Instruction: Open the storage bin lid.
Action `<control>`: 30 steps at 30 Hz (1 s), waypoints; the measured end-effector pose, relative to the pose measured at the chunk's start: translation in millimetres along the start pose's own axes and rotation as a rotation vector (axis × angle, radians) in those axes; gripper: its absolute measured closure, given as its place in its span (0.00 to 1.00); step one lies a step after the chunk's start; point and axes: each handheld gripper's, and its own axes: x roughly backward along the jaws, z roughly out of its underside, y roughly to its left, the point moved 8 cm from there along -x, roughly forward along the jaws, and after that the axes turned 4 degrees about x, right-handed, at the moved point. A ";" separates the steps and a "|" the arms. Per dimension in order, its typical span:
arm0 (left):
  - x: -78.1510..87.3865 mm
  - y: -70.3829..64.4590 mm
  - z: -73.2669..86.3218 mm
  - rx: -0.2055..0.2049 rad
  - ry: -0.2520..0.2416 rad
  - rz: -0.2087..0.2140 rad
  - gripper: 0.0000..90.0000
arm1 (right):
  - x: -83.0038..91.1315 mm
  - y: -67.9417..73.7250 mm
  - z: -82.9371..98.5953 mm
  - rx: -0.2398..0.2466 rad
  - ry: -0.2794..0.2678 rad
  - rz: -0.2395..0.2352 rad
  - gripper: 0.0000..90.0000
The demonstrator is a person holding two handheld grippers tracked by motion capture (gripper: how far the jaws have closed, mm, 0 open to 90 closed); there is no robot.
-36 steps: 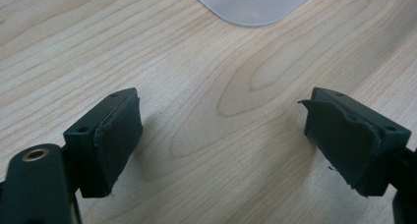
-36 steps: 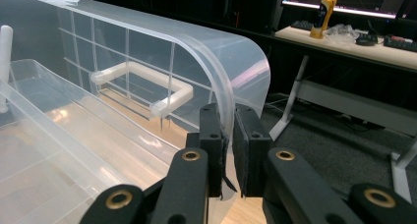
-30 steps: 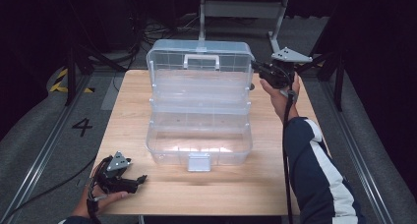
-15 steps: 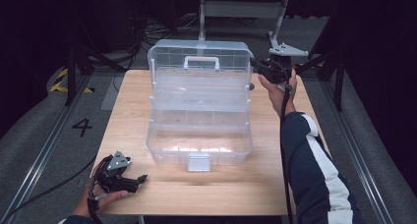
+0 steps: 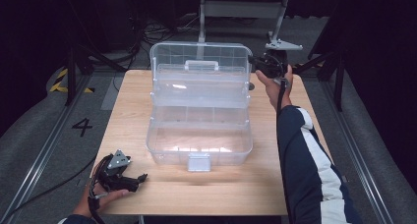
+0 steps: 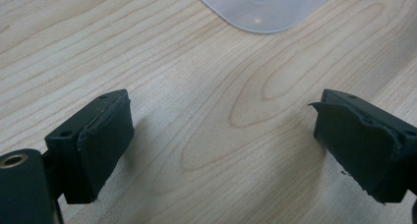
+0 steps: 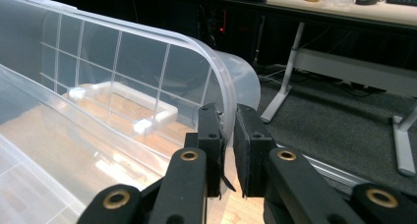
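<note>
Clear storage box, lid raised; my two grippers at opposite corners of the table.

Left to right: my left gripper rests low on the wooden table near its front left corner, jaws spread wide with bare wood between them; in the left gripper view a rounded corner of the clear plastic box lies ahead, well apart from the pads. The box sits mid-table, its front latch toward me, its lid standing up at the back with the handle showing. My right gripper is at the lid's upper right corner, jaws pinched on the lid's rim.
</note>
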 end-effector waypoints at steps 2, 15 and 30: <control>0.2 2.0 -0.6 -0.019 0.002 -0.006 0.09 | -4.0 -1.8 0.6 0.001 0.004 0.001 0.92; 0.0 1.7 -0.8 -0.001 0.006 -0.003 0.09 | -25.1 -10.4 5.3 -0.020 0.043 -0.004 0.91; -0.8 1.8 -1.4 0.004 0.003 0.001 0.09 | -40.9 -18.0 14.1 -0.059 0.066 -0.009 0.90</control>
